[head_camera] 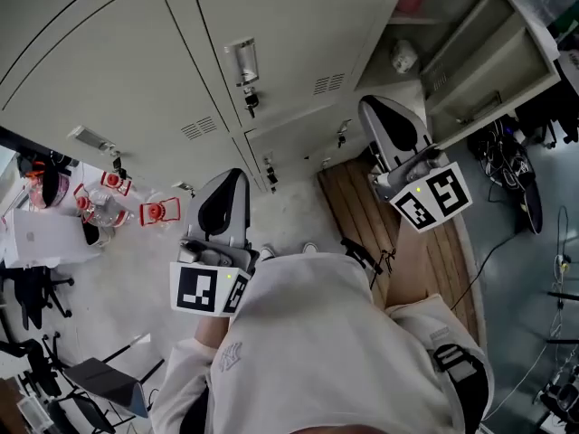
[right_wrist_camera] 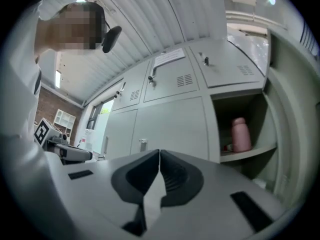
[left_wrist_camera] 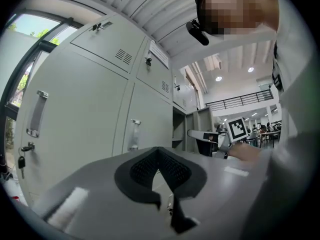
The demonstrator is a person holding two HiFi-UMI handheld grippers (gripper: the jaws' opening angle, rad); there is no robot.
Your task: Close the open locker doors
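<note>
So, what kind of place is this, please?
Probably a locker area in a workplace or lab: a wall of grey metal lockers, one open locker holding a pink bottle, and an office chair nearby.

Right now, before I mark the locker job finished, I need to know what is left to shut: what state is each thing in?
left gripper: shut, empty.
right gripper: shut, empty.
right-hand locker: open.
pink bottle: upright on the open locker's shelf.
neighbouring locker door: shut.
upper locker doors: shut.
tall left door: shut.
keys: hanging from the tall left door's lock.
</note>
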